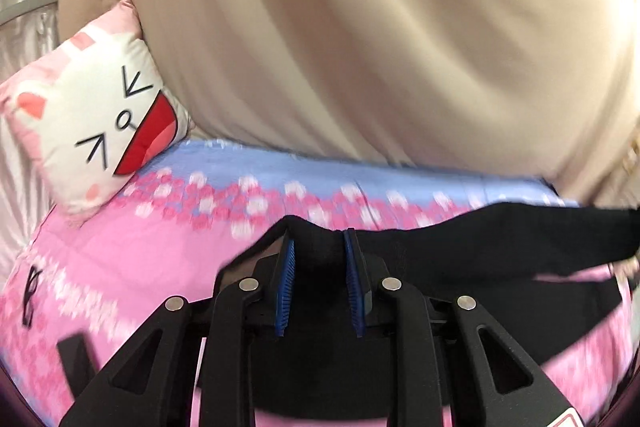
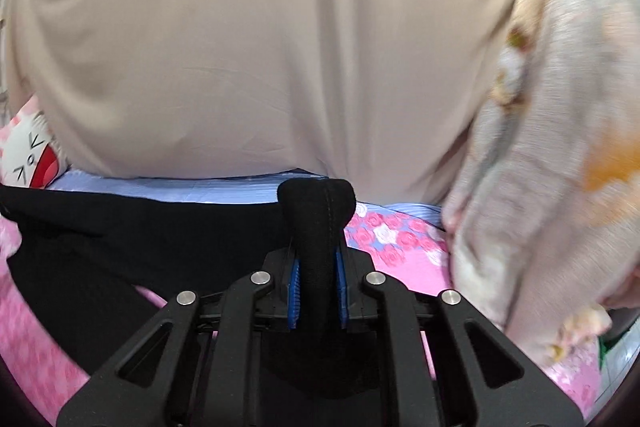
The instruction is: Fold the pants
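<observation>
1. left gripper clamped on black pants, stretched over pink floral bedsheet.
2. right gripper pinching a bunched pants edge.
3. cat pillow full only in left view.
4. pale floral blanket only in right view.

pants: far end cut by right edge | bedsheet: print motion-blurred | pillow: mostly cut off left
</observation>
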A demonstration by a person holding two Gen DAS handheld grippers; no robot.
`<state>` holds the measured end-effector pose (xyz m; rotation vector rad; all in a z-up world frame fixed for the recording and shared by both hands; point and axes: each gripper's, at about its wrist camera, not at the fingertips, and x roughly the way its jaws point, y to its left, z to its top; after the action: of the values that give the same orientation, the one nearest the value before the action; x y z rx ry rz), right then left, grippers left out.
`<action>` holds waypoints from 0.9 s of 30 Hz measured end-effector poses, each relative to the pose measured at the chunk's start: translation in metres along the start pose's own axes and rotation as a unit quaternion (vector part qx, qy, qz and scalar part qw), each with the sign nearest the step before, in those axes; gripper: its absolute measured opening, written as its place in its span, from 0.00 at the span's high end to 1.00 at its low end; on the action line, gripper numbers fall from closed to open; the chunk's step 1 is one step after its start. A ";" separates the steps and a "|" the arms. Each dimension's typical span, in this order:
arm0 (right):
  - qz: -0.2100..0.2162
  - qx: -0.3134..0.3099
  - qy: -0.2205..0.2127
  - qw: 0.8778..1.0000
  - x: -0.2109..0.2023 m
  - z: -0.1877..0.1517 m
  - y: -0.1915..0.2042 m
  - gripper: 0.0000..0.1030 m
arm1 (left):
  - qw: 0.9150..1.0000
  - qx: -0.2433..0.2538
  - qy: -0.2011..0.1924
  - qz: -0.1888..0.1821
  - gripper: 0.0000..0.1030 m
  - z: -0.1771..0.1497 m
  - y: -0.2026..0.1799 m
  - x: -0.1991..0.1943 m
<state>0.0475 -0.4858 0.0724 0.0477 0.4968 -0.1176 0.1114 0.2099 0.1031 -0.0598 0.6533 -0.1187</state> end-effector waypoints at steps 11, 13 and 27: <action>-0.036 0.035 0.132 0.990 0.007 -0.139 -0.033 0.86 | 0.982 -0.044 0.155 0.098 0.77 -0.140 0.054 0.032; -0.049 0.017 0.137 0.989 0.015 -0.141 -0.029 0.86 | 0.984 -0.044 0.139 0.101 0.77 -0.137 0.050 0.027; -0.168 -0.111 0.075 0.977 -0.050 -0.132 -0.045 0.35 | 0.980 -0.051 0.139 0.131 0.74 -0.136 0.057 -0.018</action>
<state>-0.0640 -0.5153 -0.0201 -0.2498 0.6640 -0.3909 0.0198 0.2666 0.0008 -0.0552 0.9408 0.1633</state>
